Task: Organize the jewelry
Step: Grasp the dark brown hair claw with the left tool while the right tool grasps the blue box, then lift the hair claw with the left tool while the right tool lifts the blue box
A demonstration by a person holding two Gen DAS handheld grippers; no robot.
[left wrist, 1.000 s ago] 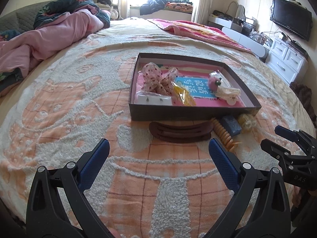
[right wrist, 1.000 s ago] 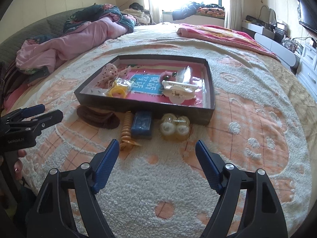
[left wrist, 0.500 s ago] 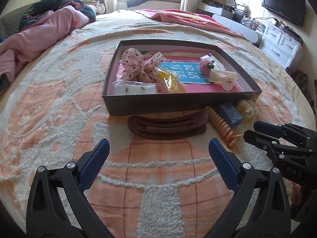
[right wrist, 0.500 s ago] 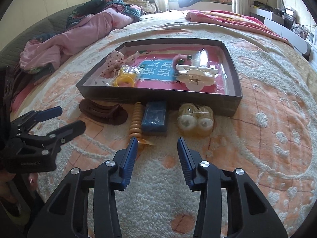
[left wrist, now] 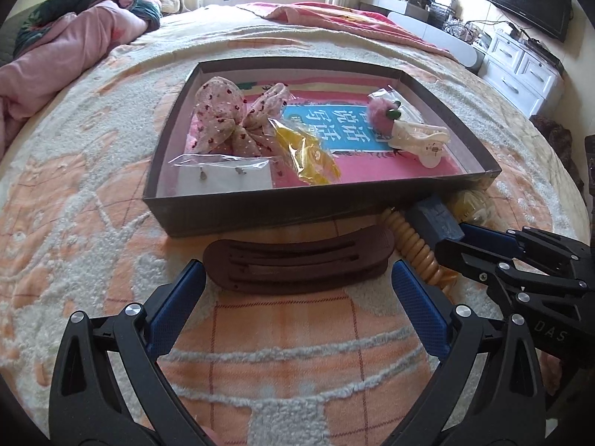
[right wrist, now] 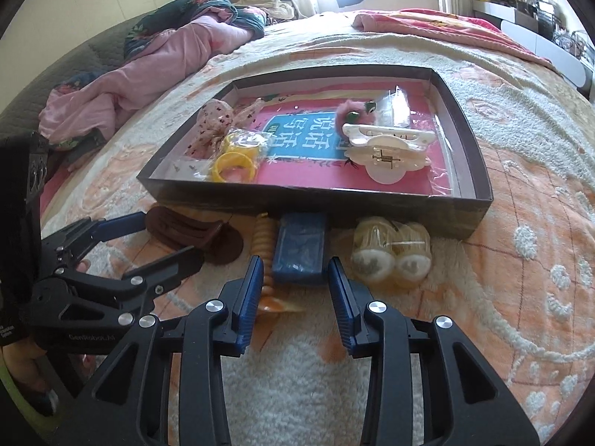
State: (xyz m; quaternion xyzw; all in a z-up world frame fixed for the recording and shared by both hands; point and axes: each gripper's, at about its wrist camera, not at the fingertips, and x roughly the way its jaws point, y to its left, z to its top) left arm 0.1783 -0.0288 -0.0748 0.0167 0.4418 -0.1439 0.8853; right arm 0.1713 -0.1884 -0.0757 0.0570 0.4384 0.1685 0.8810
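Observation:
A dark shallow box (left wrist: pixel 260 212) on the bed holds a dotted bow (left wrist: pixel 230 119), bagged yellow rings (left wrist: pixel 308 152), an earring card (left wrist: pixel 223 178), a pink pompom (left wrist: pixel 379 113) and a white claw clip (left wrist: pixel 420 141). In front of it lie a brown hair clip (left wrist: pixel 297 264), an orange spiral tie (left wrist: pixel 414 245), a small blue box (right wrist: pixel 301 245) and a clear yellowish pack (right wrist: pixel 390 252). My left gripper (left wrist: pixel 297 265) is open, its tips level with the brown clip's ends. My right gripper (right wrist: pixel 293 262) has its jaws closing on the blue box's near end, pads against its sides.
The bed is covered by an orange and white textured blanket (left wrist: pixel 282 338). Pink bedding (left wrist: pixel 63 52) is heaped at the far left. White drawers (left wrist: pixel 520 70) and a television (left wrist: pixel 528 0) stand at the right wall. A hand (right wrist: pixel 22 364) holds the left gripper.
Both grippers came forward and down toward the items in front of the dark box. The right jaws went from wide open to narrow around the blue box. The left jaws stayed wide.

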